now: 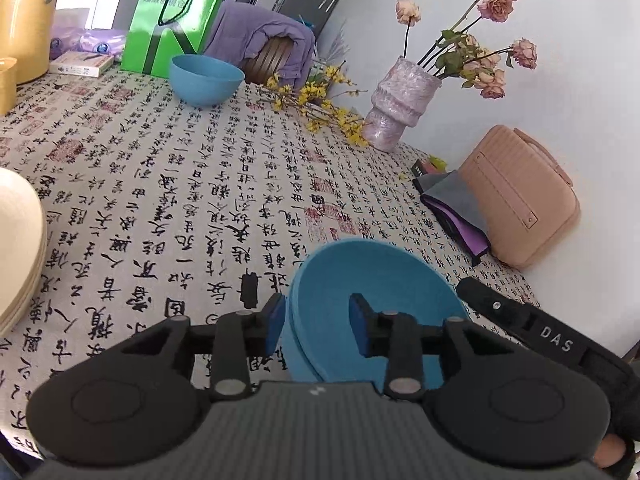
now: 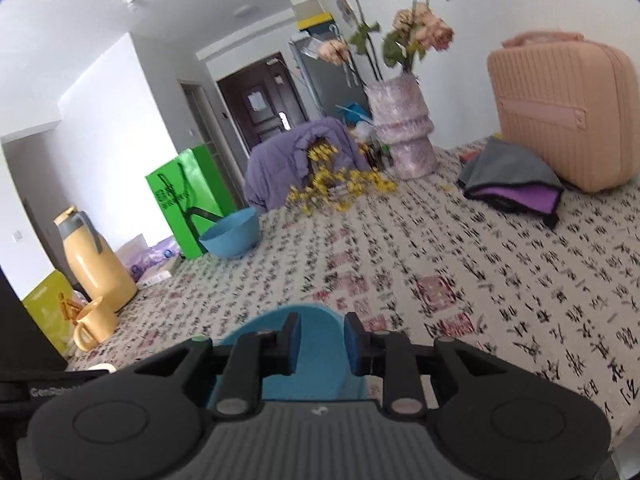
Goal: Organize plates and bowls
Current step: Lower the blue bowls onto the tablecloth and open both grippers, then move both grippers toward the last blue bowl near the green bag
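Note:
Two nested blue bowls point(image 1: 372, 280) stand near the table's front edge. My left gripper point(image 1: 318, 326) is open and straddles their left rim, one pad outside and the other inside, with a gap to the wall. In the right wrist view my right gripper point(image 2: 322, 342) is open over the same bowls point(image 2: 316, 320), its right pad beside the rim and its left pad inside, clear of the wall. A third blue bowl point(image 1: 206, 80) sits alone at the far side, by the green bag. A stack of cream plates point(image 1: 20, 248) lies at the left edge.
A pink vase point(image 1: 400, 104) of dried roses, loose yellow flowers point(image 1: 320, 100), a pink case point(image 1: 520, 196) and a folded cloth point(image 1: 456, 208) line the wall side. A green bag point(image 1: 176, 16), a yellow thermos point(image 2: 96, 268) and a mug point(image 2: 94, 324) stand at the far left.

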Demonstrator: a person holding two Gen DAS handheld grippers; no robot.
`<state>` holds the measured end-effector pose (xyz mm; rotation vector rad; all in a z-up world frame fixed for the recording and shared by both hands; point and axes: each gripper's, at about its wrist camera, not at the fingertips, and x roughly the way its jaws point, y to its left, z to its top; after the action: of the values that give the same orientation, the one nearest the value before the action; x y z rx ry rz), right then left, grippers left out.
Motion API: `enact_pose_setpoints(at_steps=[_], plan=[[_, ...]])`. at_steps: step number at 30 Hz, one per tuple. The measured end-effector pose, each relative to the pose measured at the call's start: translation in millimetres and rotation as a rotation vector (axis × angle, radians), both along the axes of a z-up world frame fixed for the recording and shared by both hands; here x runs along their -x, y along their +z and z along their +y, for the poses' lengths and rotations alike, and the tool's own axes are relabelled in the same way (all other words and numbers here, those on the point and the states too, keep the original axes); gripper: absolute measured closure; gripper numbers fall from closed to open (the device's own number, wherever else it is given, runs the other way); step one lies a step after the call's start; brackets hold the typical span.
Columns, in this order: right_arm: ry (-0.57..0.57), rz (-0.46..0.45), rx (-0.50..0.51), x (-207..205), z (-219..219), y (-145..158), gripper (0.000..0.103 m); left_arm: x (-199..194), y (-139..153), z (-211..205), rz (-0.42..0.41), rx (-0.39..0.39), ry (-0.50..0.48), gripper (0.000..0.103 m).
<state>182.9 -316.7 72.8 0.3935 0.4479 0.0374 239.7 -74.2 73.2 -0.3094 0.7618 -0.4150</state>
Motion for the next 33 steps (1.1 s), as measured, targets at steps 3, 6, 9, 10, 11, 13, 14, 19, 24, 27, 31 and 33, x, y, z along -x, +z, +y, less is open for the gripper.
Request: enact_pose_setpoints(at_steps=[3, 6, 9, 10, 11, 13, 14, 19, 24, 27, 31, 33], plan=[[0.05, -0.047, 0.051, 4, 14, 6, 0.079, 11, 5, 7, -0.071, -0.046, 0.018, 0.06], [0.13, -0.089, 0.099, 7, 33, 11, 0.076, 26, 6, 23, -0.152, -0.112, 0.046, 0.047], [0.218, -0.121, 0.137, 9, 57, 14, 0.057, 45, 7, 47, -0.219, -0.167, 0.087, 0.033], [0.249, -0.126, 0.141, 9, 66, 14, 0.052, 52, 8, 54, -0.246, -0.196, 0.101, 0.025], [0.279, -0.128, 0.144, 9, 75, 14, 0.05, 62, 10, 63, -0.286, -0.225, 0.119, 0.018], [0.342, -0.132, 0.155, 8, 93, 12, 0.045, 78, 11, 78, -0.361, -0.294, 0.149, 0.01], [0.366, -0.13, 0.159, 8, 102, 10, 0.041, 84, 11, 85, -0.391, -0.336, 0.165, 0.006], [0.462, -0.086, 0.175, 2, 142, 1, 0.036, 91, 12, 114, -0.4, -0.379, 0.24, 0.005], [0.487, -0.06, 0.194, -6, 162, -2, 0.034, 81, 8, 131, -0.373, -0.35, 0.272, 0.004], [0.468, -0.04, 0.197, -13, 162, -4, 0.034, 75, 3, 135, -0.362, -0.343, 0.267, 0.004], [0.448, 0.001, 0.201, -28, 164, -7, 0.034, 62, 0, 140, -0.336, -0.327, 0.267, 0.004], [0.451, 0.01, 0.208, -38, 167, -5, 0.034, 51, 3, 144, -0.317, -0.316, 0.268, 0.004]])
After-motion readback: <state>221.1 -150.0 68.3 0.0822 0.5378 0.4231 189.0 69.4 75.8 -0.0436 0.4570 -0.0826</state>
